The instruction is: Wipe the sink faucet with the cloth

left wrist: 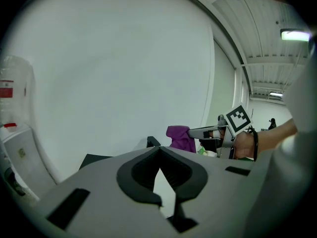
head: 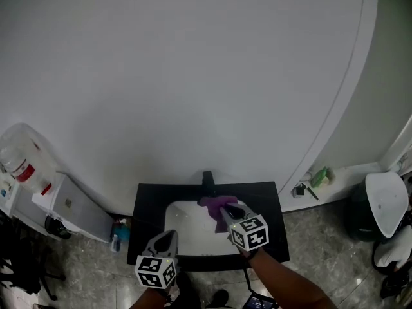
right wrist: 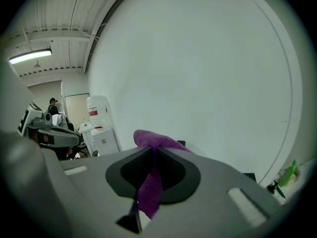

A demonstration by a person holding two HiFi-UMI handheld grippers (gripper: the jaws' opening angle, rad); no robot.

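There, the purple cloth hung pinched between the tightly closed jaws of the right gripper, right by the black faucet over the white sink. The left gripper hovered at the sink's front edge, jaws together, holding nothing.

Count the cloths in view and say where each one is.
1. The purple cloth is pinched in the right gripper's jaws, held over the white sink basin, close to the black faucet. No other cloth shows, though one could be hidden.
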